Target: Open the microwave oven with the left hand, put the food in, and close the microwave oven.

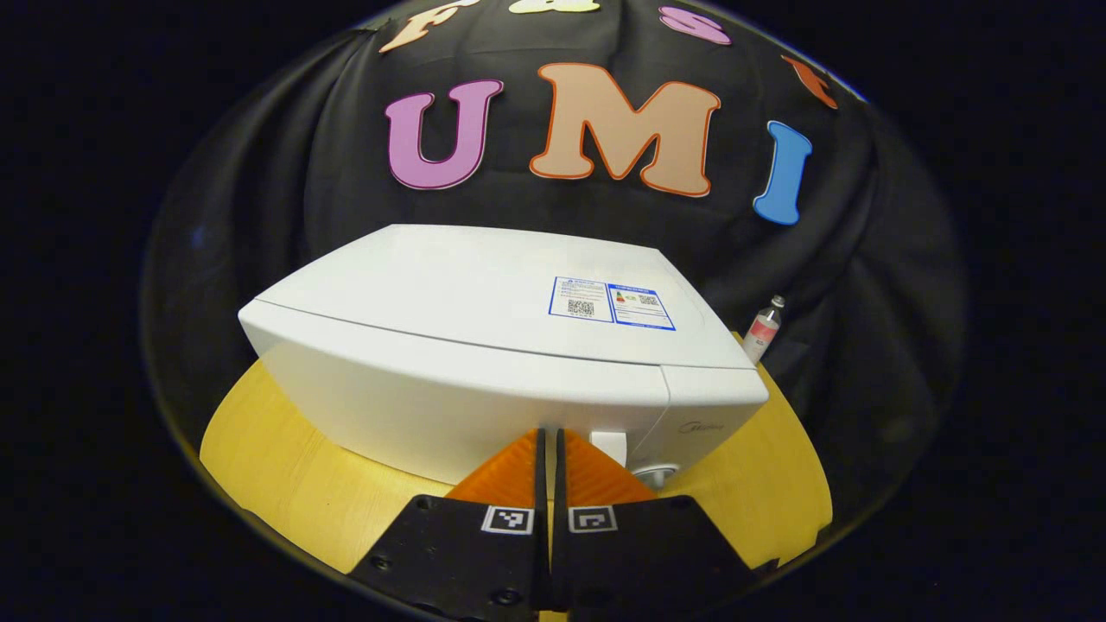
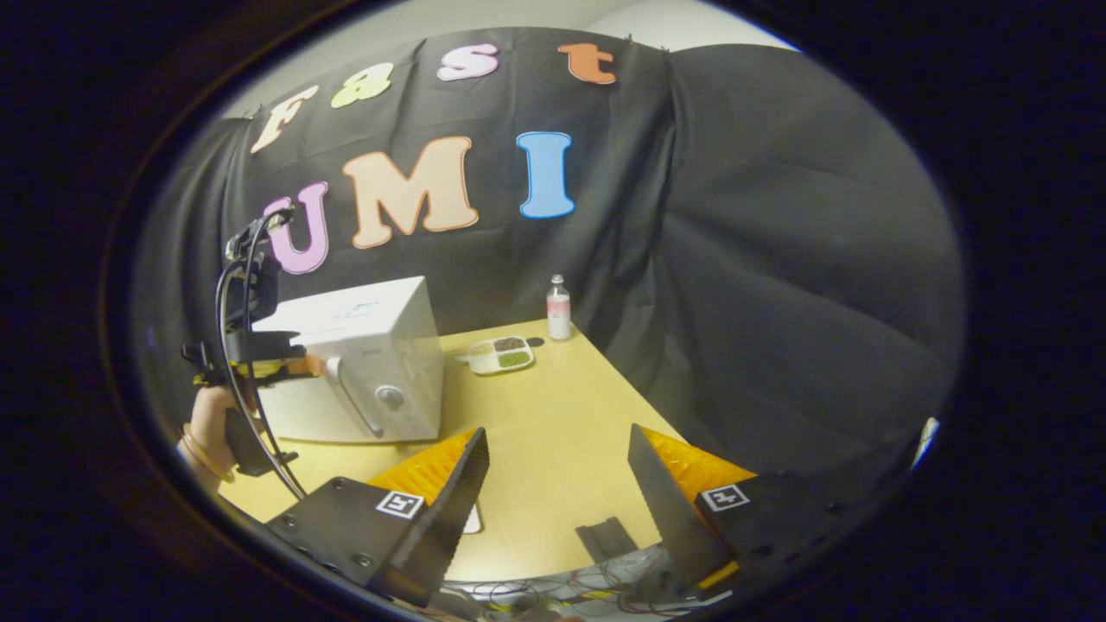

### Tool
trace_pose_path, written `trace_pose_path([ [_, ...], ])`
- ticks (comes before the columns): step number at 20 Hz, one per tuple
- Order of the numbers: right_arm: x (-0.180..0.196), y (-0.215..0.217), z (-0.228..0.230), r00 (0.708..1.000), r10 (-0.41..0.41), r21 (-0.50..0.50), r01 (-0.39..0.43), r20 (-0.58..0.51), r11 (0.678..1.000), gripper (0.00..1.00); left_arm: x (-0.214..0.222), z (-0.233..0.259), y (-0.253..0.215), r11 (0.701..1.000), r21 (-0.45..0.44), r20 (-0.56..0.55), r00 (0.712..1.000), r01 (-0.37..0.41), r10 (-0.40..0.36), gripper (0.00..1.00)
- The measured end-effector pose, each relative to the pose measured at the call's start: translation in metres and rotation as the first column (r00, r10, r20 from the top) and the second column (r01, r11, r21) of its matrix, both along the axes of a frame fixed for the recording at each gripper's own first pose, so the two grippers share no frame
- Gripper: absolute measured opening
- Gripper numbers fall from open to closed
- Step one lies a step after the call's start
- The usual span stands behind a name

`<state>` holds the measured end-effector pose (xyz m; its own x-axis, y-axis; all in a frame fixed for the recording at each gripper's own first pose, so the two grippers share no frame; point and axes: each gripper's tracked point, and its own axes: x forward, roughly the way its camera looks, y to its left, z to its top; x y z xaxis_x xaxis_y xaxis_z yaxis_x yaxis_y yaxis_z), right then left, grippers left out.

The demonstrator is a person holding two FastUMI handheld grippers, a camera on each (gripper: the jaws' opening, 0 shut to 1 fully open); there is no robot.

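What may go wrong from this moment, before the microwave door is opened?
1. The left gripper is shut and sits right at the microwave front near the handle; with its fingers together it cannot hook the handle and may only push the oven.
2. The food tray lies on the table beside the bottle; the open right gripper might knock the bottle over when reaching.

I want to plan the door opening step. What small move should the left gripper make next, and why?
Probably open its fingers and ease onto the door handle. The left gripper is shut just before the closed microwave, and the food tray waits on the table.
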<state>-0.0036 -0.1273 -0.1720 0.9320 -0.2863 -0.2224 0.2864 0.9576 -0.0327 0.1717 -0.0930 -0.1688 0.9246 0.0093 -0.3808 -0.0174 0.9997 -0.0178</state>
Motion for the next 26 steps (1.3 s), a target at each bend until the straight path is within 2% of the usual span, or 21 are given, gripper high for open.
trace_pose_path([
  [6,0.023,0.022,0.02,0.997,0.07,-0.009,-0.07,0.026,0.998,1.0,-0.033,0.034,0.012,0.999,-0.011,0.055,0.997,0.048,-0.047,0.02],
  [8,0.03,0.035,0.031,0.993,0.108,-0.018,-0.107,0.043,0.994,1.0,-0.051,0.046,0.026,0.999,-0.005,0.067,0.997,0.045,-0.044,0.09],
  [9,0.034,0.041,0.035,0.99,0.129,-0.021,-0.128,0.049,0.992,0.92,-0.06,0.052,0.033,0.999,0.002,0.074,0.996,0.04,-0.041,0.16],
  [10,0.037,0.048,0.039,0.987,0.15,-0.024,-0.149,0.05,0.988,0.92,-0.069,0.059,0.043,0.999,0.014,0.082,0.996,0.03,-0.031,0.15],
  [11,0.04,0.054,0.041,0.984,0.171,-0.024,-0.17,0.049,0.985,0.92,-0.077,0.062,0.048,0.999,0.02,0.09,0.995,0.03,-0.032,0.29],
  [12,0.042,0.06,0.044,0.981,0.19,-0.016,-0.189,0.048,0.982,0.92,-0.087,0.068,0.055,0.999,0.022,0.096,0.995,0.025,-0.027,0.34],
  [15,0.052,0.08,0.054,0.964,0.26,0.016,-0.261,0.056,0.965,0.92,-0.112,0.082,0.077,1.0,0.011,0.124,0.992,-0.027,0.026,0.8],
  [17,0.058,0.084,0.063,0.956,0.287,-0.007,-0.287,0.057,0.958,0.92,-0.124,0.094,0.087,0.997,-0.014,0.152,0.986,-0.071,0.073,0.98],
  [20,0.067,0.096,0.081,0.942,0.328,-0.046,-0.326,0.067,0.944,0.92,-0.136,0.118,0.099,0.992,-0.023,0.208,0.97,-0.124,0.126,0.97],
  [22,0.07,0.104,0.095,0.932,0.356,-0.071,-0.351,0.075,0.934,0.92,-0.14,0.134,0.106,0.989,-0.009,0.252,0.957,-0.145,0.142,0.99],
  [23,0.07,0.106,0.103,0.927,0.366,-0.085,-0.359,0.082,0.929,0.92,-0.143,0.143,0.109,0.988,0.005,0.271,0.951,-0.154,0.147,0.96],
  [26,0.065,0.114,0.125,0.913,0.394,-0.105,-0.384,0.103,0.917,0.92,-0.15,0.167,0.115,0.984,0.037,0.327,0.932,-0.176,0.154,0.96],
])
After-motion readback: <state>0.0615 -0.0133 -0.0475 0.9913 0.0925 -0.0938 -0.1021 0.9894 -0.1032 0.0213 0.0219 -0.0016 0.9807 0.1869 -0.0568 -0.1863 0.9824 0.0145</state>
